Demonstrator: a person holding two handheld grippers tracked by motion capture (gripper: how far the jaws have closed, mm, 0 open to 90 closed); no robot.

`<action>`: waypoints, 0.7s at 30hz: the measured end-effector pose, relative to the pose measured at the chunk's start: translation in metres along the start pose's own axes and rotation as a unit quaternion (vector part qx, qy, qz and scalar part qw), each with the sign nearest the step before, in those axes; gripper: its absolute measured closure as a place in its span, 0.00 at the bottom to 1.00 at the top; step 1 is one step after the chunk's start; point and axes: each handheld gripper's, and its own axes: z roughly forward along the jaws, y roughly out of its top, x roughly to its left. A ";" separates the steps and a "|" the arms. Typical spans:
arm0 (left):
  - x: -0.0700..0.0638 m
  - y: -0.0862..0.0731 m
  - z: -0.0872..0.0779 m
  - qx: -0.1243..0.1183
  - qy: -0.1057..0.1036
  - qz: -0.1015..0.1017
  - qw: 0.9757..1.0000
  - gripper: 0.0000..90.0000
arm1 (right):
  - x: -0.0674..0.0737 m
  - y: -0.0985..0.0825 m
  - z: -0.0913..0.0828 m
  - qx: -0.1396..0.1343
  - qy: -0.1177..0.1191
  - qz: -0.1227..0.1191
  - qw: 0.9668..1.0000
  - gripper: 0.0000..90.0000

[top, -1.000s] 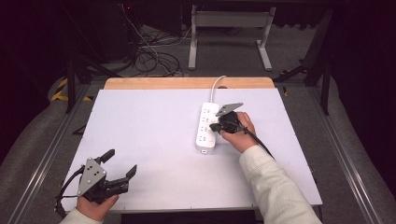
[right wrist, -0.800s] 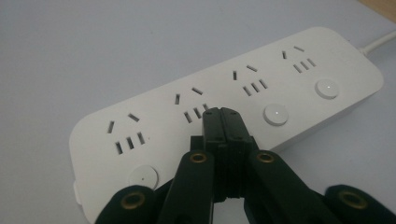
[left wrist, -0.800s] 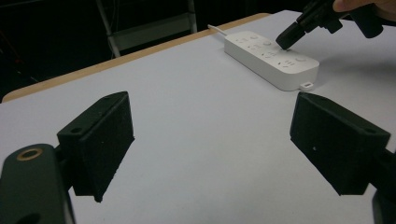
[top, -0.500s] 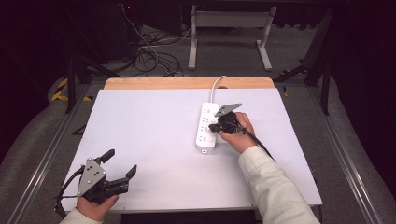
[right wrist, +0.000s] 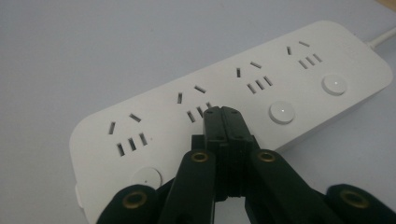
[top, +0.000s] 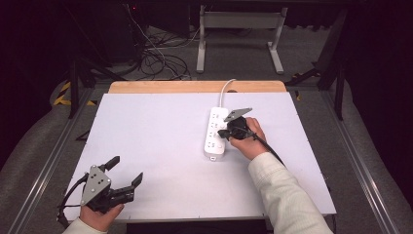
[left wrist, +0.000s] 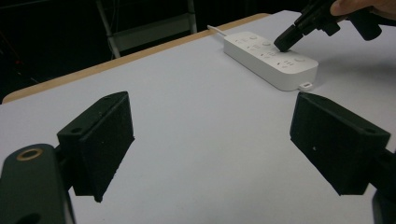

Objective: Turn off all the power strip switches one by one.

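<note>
A white power strip (top: 213,139) with several sockets and round buttons (right wrist: 282,112) lies right of the table's middle, its white cable (top: 224,87) running to the far edge. My right gripper (top: 222,133) is shut with nothing between its jaws. Its tip (right wrist: 222,112) points down onto the top of the strip (right wrist: 261,79), beside the second socket from the near end, and hides the spot in the button row there. The left gripper view shows that tip (left wrist: 283,43) against the strip (left wrist: 268,58). My left gripper (top: 126,170) rests open and empty at the near left corner, its pads (left wrist: 100,140) wide apart.
A pale grey mat (top: 160,146) covers the table, with a wooden strip (top: 195,87) along the far edge. Beyond the table are tangled cables (top: 160,58) on the floor and a metal stand (top: 238,34).
</note>
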 end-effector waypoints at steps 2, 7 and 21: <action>0.000 0.000 0.000 0.000 0.000 0.002 1.000 0.16 | -0.001 0.000 0.000 0.000 0.001 0.002 1.000 1.00; 0.000 0.000 -0.001 -0.001 0.000 0.000 1.000 0.16 | 0.000 0.000 0.000 0.000 -0.002 0.002 1.000 1.00; 0.000 0.000 -0.001 -0.001 0.000 -0.001 1.000 0.16 | 0.000 -0.001 0.001 -0.001 -0.002 0.015 1.000 1.00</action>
